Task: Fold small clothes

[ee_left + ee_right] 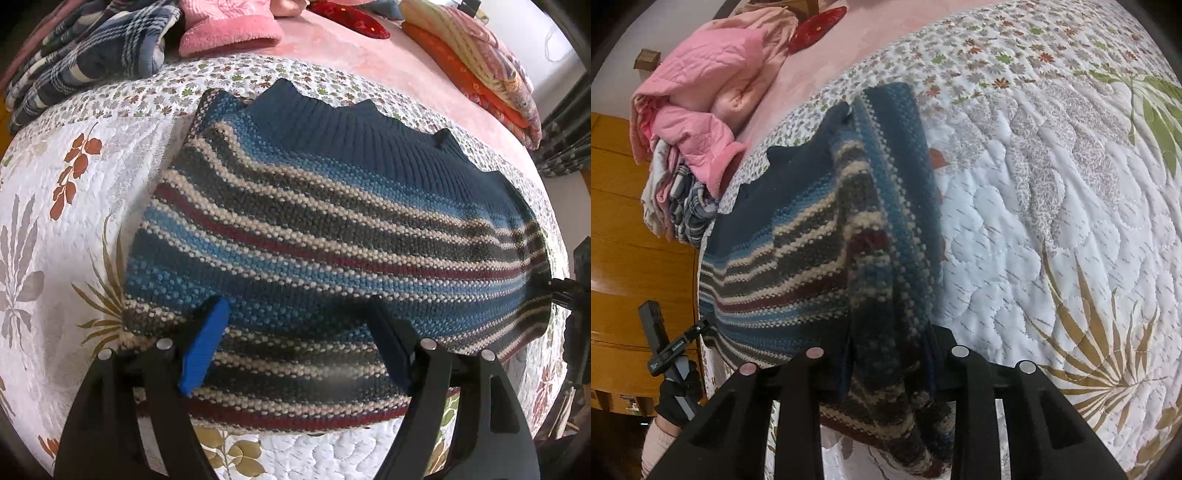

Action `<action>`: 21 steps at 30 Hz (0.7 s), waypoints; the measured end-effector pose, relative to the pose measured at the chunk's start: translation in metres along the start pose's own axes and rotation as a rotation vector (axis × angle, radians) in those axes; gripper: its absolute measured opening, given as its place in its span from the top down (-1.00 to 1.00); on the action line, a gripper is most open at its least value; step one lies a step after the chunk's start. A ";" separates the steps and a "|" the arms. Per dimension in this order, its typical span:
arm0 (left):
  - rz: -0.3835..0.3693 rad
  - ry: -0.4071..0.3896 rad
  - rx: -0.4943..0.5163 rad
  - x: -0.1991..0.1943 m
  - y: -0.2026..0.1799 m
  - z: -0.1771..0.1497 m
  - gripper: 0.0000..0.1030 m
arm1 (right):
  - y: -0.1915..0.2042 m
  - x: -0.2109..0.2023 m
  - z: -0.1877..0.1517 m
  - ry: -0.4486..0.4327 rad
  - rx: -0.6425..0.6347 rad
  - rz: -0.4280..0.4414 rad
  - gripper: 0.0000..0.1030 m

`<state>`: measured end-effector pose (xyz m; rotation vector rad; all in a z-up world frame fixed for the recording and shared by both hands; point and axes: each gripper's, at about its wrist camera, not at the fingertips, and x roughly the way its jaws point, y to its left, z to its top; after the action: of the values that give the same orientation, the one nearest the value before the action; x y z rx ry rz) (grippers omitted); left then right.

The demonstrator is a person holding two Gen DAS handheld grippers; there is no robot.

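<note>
- Two claws work one striped knit sweater (314, 229), which lies on a quilted floral bedspread (66, 258) over a bed.
- Left claw (299, 343): fingers spread wide, blue pads (203, 347) resting on or just over the sweater's near striped part; nothing pinched. Judged as pinning or steadying the body while the other side is folded.
- Right claw (886, 369): fingers pressed in on a bunched fold of the sweater (820, 258), likely a sleeve or side edge, and the pinched part looks raised off the bedspread (1052, 184). Judged as mid-fold, carrying that edge across the body.
- Sweater's dark-blue ribbed hem with its wavy edge lies at the far side from the left claw; stripes run across the view.
- Right claw's pinched strip runs away from the camera, draped over the flat part.
- Pile of other clothes, pink quilted garment (701, 92) and plaid fabric (92, 48), sits well apart at the bed's far end, probably waiting or done; cannot tell which.
- Person's gloved hand (677, 398) holds the left tool's handle in the right wrist view.
</note>
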<state>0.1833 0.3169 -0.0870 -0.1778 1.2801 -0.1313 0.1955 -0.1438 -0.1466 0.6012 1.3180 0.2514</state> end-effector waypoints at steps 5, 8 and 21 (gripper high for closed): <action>-0.031 0.003 -0.042 -0.007 0.006 0.003 -0.49 | 0.019 -0.010 0.002 -0.003 0.004 -0.026 0.46; -0.040 -0.012 -0.055 -0.014 0.009 0.006 -0.49 | 0.042 -0.021 0.003 -0.013 -0.029 -0.033 0.48; -0.084 -0.053 -0.083 -0.035 0.015 0.014 -0.49 | 0.223 -0.004 -0.004 0.035 -0.403 -0.101 0.51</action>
<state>0.1870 0.3391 -0.0537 -0.3046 1.2270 -0.1443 0.2264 0.0387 -0.0221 0.1900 1.2808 0.4328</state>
